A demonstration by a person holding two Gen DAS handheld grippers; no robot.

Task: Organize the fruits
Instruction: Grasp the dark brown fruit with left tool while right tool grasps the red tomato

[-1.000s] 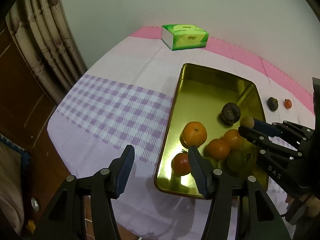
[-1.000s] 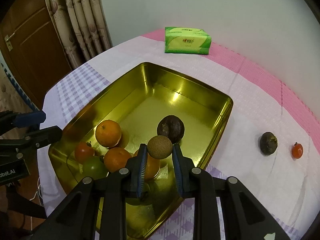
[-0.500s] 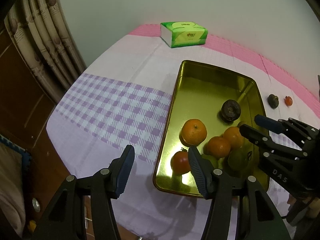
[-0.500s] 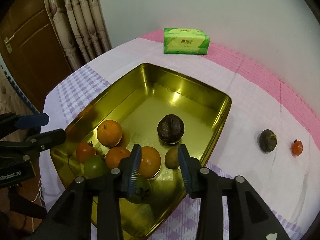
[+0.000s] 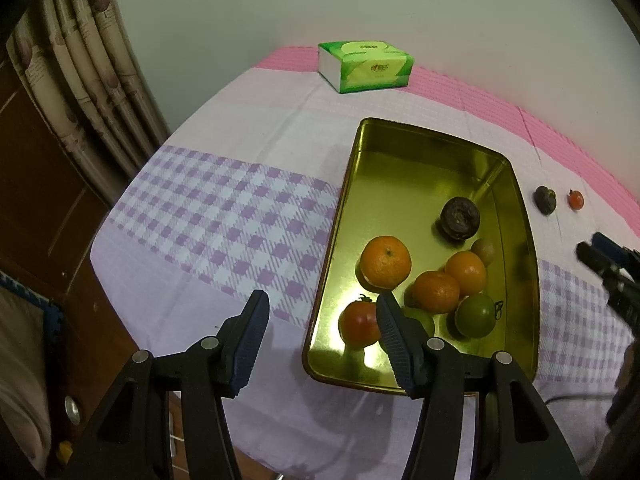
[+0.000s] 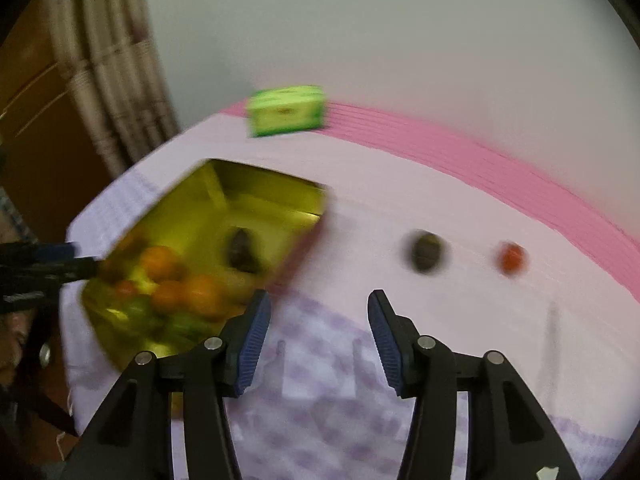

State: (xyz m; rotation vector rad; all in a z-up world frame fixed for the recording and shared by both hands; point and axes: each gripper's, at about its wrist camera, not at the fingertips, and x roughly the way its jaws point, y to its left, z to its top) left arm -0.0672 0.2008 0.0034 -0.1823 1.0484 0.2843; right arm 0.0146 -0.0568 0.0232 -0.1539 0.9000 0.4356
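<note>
Fruits left on cloth, dark round one [image 6: 426, 250] & small red one [image 6: 512, 257], look light, roll-prone: pinch across middle; right gripper [image 6: 316, 330] jaws just opening, empty, left gripper [image 5: 320, 340] spread, empty.

Right wrist view smeared throughout, fruits in the gold tray [image 6: 256, 196] merging into orange and green patches, kinds unreadable; in the left wrist view the right gripper [image 5: 608, 260] is cut by the right frame edge, and a green fruit [image 5: 420, 318] sits half hidden behind a finger [image 5: 394, 340].
</note>
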